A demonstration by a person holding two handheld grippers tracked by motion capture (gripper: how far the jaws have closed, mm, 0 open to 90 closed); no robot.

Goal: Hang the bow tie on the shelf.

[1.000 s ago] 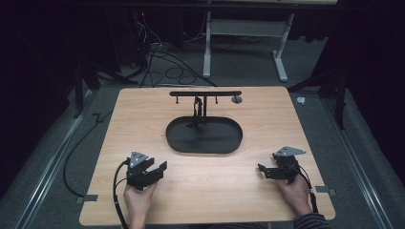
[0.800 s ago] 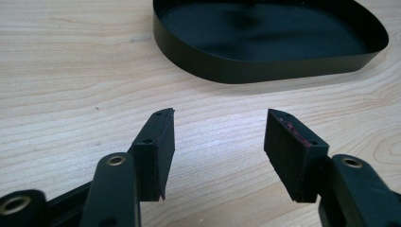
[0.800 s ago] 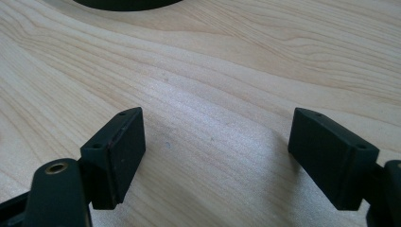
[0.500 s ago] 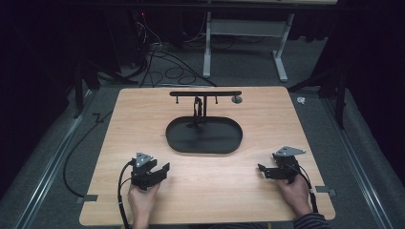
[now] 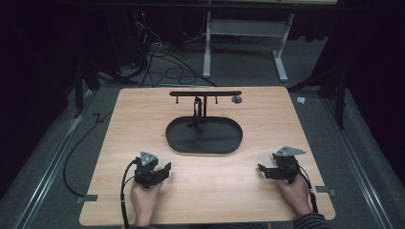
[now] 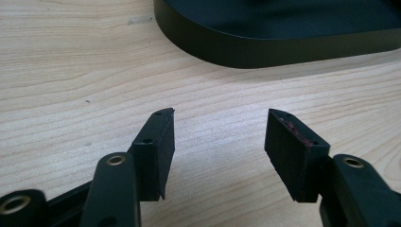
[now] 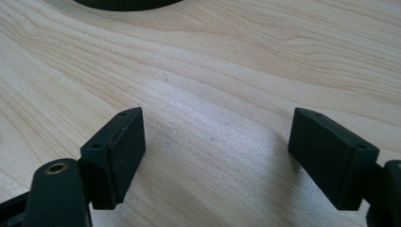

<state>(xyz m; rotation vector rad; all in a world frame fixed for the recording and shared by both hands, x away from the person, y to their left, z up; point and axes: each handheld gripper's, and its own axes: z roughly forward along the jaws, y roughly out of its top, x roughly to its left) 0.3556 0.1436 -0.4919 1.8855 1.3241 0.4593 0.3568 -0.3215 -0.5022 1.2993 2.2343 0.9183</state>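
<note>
- While the room beyond stays dark, the light wooden table [image 5: 143, 119] sits on grey carpet, with a tangle of cables [image 5: 153, 52] and a white table frame [image 5: 239, 43] on the floor behind it.
- Left gripper [image 5: 165, 169]: held low at the table's near-left edge, jaws spread with bare wood between them, pinching nothing. In the left gripper view [image 6: 217, 137] the curved wall of the tray [image 6: 265, 47] lies just ahead of the jaws, apart from them.
- Right gripper [image 5: 260, 170]: held low at the near-right edge, jaws spread wider, empty; in the right gripper view [image 7: 215, 137] plain wood grain lies between them and the tray's rim [image 7: 127, 4] is well apart at the top.
- Tray [image 5: 176, 138]: black, oval, at table centre, between and beyond both grippers.
- Stand [image 5: 205, 93]: black T-shaped bar rising from the tray's far side; a dark item [image 5: 196, 107] hangs from it, too small to identify.
- Small grey disc [image 5: 236, 99]: on the table beside the bar's right end.
- Count: two grippers, two hands, one tray, one stand, one disc.
</note>
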